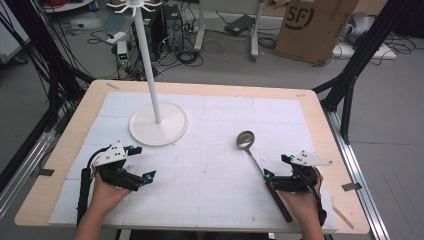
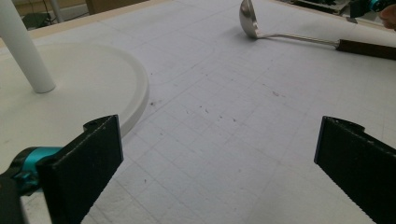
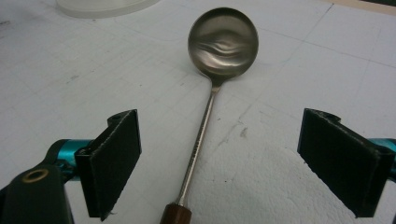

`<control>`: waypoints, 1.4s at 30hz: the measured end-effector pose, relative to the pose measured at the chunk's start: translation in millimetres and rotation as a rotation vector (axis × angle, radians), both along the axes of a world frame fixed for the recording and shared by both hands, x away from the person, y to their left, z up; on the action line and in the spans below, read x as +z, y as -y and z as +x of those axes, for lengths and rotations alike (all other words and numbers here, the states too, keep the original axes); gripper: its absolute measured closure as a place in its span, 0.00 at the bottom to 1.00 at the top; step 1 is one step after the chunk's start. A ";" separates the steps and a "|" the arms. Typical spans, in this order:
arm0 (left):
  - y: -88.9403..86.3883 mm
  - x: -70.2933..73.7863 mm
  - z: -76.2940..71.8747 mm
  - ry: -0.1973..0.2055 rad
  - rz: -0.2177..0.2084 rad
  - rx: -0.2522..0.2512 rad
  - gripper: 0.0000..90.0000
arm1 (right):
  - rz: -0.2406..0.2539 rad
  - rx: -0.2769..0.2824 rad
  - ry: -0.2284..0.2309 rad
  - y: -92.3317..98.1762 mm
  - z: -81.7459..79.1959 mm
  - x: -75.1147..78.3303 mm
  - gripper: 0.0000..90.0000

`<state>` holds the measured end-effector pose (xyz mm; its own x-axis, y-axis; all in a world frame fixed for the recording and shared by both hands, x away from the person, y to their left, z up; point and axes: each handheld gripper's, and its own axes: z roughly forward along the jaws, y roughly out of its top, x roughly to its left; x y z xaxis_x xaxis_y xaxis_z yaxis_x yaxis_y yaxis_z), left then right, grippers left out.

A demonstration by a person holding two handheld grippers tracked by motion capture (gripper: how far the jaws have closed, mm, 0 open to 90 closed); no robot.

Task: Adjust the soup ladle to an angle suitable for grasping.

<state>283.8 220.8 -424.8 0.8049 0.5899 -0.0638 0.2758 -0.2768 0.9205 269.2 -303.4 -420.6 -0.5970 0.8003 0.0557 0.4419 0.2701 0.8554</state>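
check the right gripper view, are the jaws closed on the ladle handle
No, the right gripper is open, its jaws wide on either side of the ladle without touching it.

I can read "SF" in black letters inside a curved logo on the cardboard box [image 1: 316, 27] on the floor beyond the surface. Nothing else I see is legible.

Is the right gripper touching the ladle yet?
Apart. In the right gripper view the ladle lies on the mat between the open fingers, with bare mat either side of its stem.
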 end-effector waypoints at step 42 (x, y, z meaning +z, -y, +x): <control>18.9 7.6 9.0 0.016 0.006 -0.049 0.02 | -0.082 0.003 -0.095 -10.1 4.1 -1.3 0.32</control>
<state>292.9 202.0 -417.2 0.8335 0.5505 -0.0472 0.2471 -0.2950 0.9230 273.2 -293.3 -421.9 -0.5942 0.8030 0.0460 0.5190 0.3391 0.7846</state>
